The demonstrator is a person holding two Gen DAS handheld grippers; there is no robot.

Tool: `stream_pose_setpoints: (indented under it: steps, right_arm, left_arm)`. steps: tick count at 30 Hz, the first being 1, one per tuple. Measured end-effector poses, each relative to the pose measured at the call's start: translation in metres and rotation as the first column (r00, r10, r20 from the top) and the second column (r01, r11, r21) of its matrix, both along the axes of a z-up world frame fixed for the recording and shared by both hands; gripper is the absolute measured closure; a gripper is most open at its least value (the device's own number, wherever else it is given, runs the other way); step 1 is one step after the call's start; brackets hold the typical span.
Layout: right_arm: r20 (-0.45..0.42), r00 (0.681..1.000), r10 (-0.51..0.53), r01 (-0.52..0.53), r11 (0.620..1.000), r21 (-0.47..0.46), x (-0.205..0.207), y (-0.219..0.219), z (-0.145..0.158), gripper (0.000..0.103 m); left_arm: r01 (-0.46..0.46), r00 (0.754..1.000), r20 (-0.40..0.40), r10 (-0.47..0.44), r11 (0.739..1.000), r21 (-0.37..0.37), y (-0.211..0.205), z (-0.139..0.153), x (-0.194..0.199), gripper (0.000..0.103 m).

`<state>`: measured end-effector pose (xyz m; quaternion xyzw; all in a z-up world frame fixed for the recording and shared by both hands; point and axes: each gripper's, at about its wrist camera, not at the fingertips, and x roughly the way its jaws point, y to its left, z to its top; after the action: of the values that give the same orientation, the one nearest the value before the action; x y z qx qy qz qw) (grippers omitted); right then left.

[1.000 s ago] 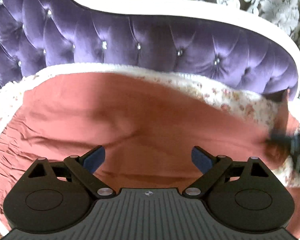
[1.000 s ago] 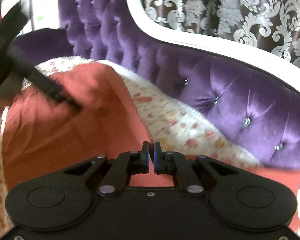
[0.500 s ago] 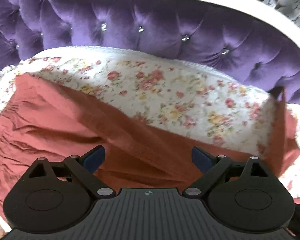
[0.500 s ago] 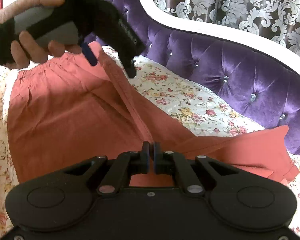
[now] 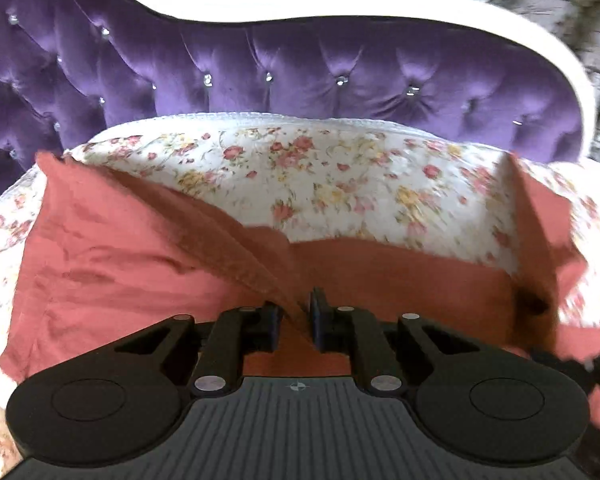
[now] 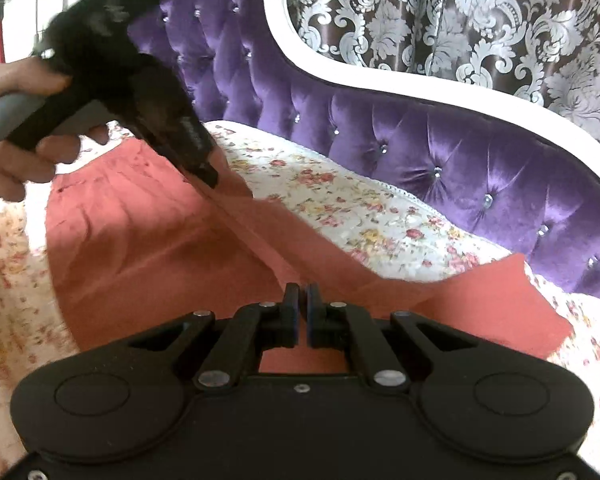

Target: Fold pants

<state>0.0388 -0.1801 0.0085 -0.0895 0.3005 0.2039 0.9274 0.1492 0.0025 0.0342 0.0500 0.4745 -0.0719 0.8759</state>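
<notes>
Behind your work curves a purple tufted sofa back [image 5: 340, 68] with a white frame, and dark wallpaper with a silver leaf pattern [image 6: 480, 12] fills the wall above it. On the seat lies a floral cover [image 5: 320, 176], cream with small red and yellow flowers.

The pants [image 5: 112, 264], a salmon-pink pair, are spread across that cover, with a long folded edge running diagonally over them and one end reaching toward the sofa's far corner on your right.

Your left hand [image 6: 24, 160] holds its tool high over the cloth in the right wrist view. The left gripper [image 5: 296, 316] has just been drawing its fingers in, and a raised ridge of the pants' folded edge runs into the narrow gap between them; they appear to pinch it, though motion blur makes contact on both sides hard to confirm.

Your right gripper [image 6: 301, 312] has its fingers pressed together just over the pink fabric. Whether a fold of cloth is caught there, you cannot tell from this angle.
</notes>
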Motion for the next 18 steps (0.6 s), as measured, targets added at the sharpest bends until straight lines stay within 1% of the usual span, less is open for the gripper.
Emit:
stream_pose_setpoints:
  steps: [3,7,10,11,13,14,16,18]
  right_arm:
    - [-0.020,1.000,-0.010,0.011,1.000,0.007,-0.028,0.009,-0.004,0.095]
    - [-0.054,0.998,-0.015,0.013,1.000,-0.027,-0.056,0.024,-0.022,0.095]
    - [-0.109,0.994,-0.030,0.026,0.999,-0.037,-0.065,0.031,-0.041,0.095]
    - [-0.124,0.992,-0.036,0.031,0.999,-0.041,-0.065,0.032,-0.046,0.093]
    - [-0.162,0.986,-0.048,0.043,0.998,-0.034,-0.063,0.032,-0.051,0.088]
    - [-0.171,0.984,-0.054,0.053,0.999,-0.014,-0.066,0.030,-0.049,0.085]
    - [-0.175,0.982,-0.071,0.079,0.996,0.039,-0.066,0.021,-0.038,0.085]
    - [-0.169,0.981,-0.098,0.113,0.990,0.081,-0.060,0.012,-0.024,0.083]
  left_arm:
    - [0.005,1.000,0.009,-0.005,1.000,-0.012,0.009,-0.008,-0.040,0.088]
    - [0.006,1.000,-0.013,-0.006,1.000,-0.009,0.019,-0.032,-0.078,0.088]
    - [0.004,0.998,-0.056,-0.005,1.000,-0.013,0.025,-0.056,-0.086,0.088]
    - [-0.005,0.997,-0.075,0.003,1.000,-0.025,0.027,-0.064,-0.085,0.088]
    - [-0.014,0.995,-0.099,0.012,1.000,-0.019,0.029,-0.080,-0.081,0.086]
    - [-0.016,0.995,-0.098,0.014,1.000,-0.018,0.029,-0.084,-0.080,0.085]
    - [-0.002,0.998,-0.066,0.002,1.000,-0.001,0.028,-0.084,-0.082,0.085]
    - [0.005,0.998,-0.066,-0.004,1.000,0.010,0.025,-0.084,-0.081,0.085]
